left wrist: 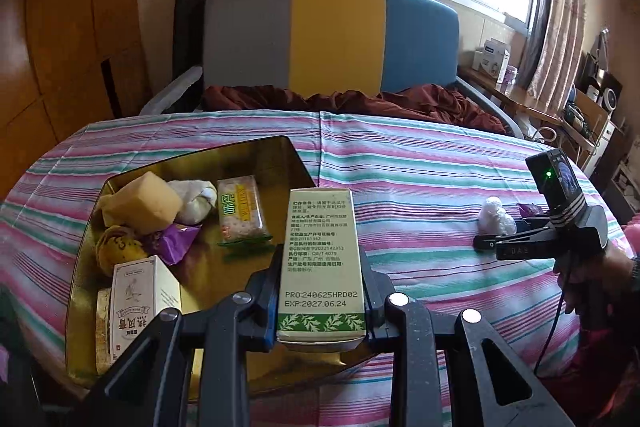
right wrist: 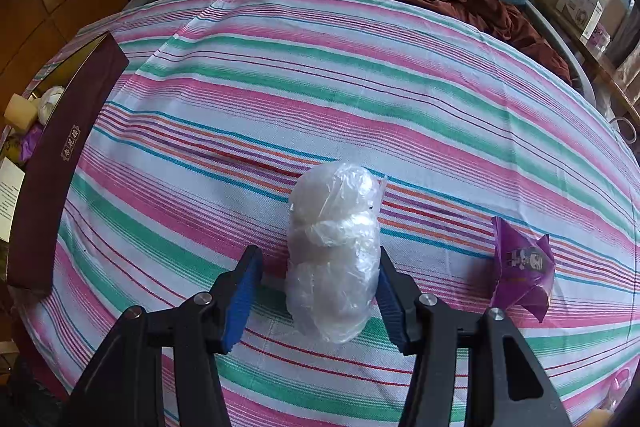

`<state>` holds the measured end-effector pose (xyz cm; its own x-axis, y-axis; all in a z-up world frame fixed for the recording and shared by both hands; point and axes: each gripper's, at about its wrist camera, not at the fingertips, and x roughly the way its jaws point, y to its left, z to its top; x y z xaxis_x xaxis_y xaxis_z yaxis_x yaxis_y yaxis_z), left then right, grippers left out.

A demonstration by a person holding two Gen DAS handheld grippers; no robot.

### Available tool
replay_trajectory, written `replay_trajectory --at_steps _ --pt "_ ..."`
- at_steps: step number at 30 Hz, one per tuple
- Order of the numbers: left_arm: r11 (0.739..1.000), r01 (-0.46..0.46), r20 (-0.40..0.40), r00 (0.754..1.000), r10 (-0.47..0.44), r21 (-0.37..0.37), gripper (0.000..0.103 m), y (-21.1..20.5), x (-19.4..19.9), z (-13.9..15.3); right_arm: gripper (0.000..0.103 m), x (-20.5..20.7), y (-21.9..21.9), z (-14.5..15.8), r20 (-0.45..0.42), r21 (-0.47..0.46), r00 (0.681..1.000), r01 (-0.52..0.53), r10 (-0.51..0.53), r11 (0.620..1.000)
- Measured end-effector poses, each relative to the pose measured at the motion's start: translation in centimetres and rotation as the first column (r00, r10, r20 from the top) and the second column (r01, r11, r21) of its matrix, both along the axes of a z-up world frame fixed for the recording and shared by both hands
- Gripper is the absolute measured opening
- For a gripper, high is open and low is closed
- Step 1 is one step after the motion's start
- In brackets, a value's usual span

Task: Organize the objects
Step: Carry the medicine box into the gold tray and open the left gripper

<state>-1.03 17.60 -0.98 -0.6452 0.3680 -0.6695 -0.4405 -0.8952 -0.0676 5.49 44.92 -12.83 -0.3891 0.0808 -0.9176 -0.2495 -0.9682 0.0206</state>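
While the left gripper (left wrist: 320, 291) carries a tall green-and-cream carton (left wrist: 322, 263) upright over the near edge of the gold tin (left wrist: 188, 155), we read the hold as a transfer into that tin. Its jaws are clamped on the carton's two narrow sides, printed face toward the camera.

Ahead and left of that gripper the tin already holds a yellow sponge block (left wrist: 140, 205), a knotted white bundle (left wrist: 196, 201), a cracker packet (left wrist: 242, 213), a purple wrapper (left wrist: 172, 243) and a small white box (left wrist: 140, 291). We judge it to be the collecting place.

Right gripper (right wrist: 318, 291): pointed steeply down at the striped bedsheet (right wrist: 360, 87), straddling a plastic-wrapped white bundle (right wrist: 334, 251) that lies on the sheet. Jaws partly closed. The right pad (right wrist: 390, 303) meets the wrap; the left pad (right wrist: 240, 303) stands clear, with sheet visible in the gap. Not a grip yet, as we read it. The bundle lies lengthwise between the fingers, which suits a squeeze across its narrow width.

Just right of this gripper lies a second purple snack packet (right wrist: 522, 267), loose on the sheet. Far left of it, the tin's dark red outer wall (right wrist: 60, 163) shows.

We judge sorting well along: two loose items remain visible on the bed.
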Motion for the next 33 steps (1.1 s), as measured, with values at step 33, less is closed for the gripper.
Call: replay_trajectory --at_steps 33 --pt "0.997 -0.071 0.166 0.983 0.076 -0.034 0.060 -6.3 -3.1 -4.7 0.057 -0.7 -2.0 -0.4 0.001 0.053 1.000 -0.009 0.009 0.999"
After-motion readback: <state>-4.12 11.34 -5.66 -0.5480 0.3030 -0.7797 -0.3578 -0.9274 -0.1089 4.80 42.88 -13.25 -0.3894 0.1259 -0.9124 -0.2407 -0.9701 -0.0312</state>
